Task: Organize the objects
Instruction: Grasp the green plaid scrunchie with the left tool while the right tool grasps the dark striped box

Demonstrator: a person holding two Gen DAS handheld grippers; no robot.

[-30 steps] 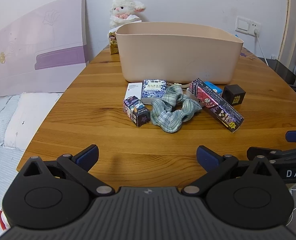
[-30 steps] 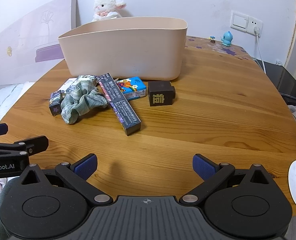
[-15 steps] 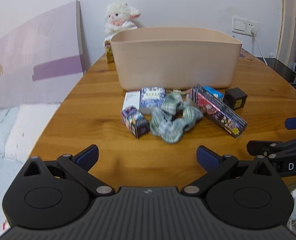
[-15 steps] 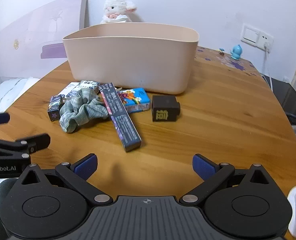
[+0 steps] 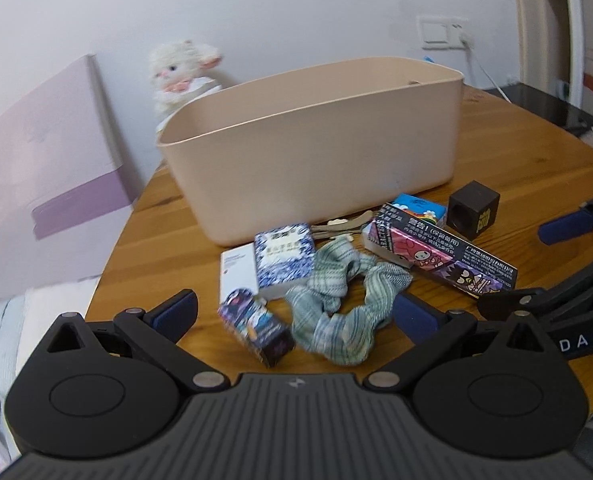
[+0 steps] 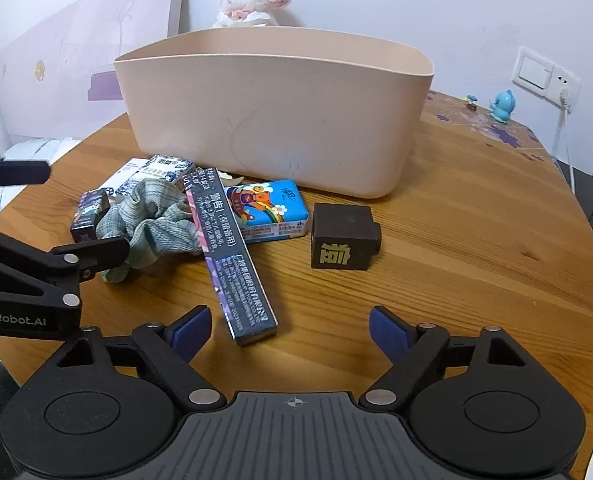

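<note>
Both grippers have come closer to the clutter on the round wooden table (image 6: 476, 216). The left gripper (image 5: 294, 312) has its jaws spread; the right gripper (image 6: 290, 330) has empty jaws that are closing. A beige bin (image 6: 272, 116) fills the frame's centre, with a plush lamb (image 6: 252, 0) by the white wall at the top.

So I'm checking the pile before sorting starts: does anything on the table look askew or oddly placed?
Yes. The long patterned box lies at a slant, its far end propped on the pile by the plaid scrunchie and the blue tissue pack. The beige bin looks empty as far as its inside shows; everything lies loose before it.
</note>
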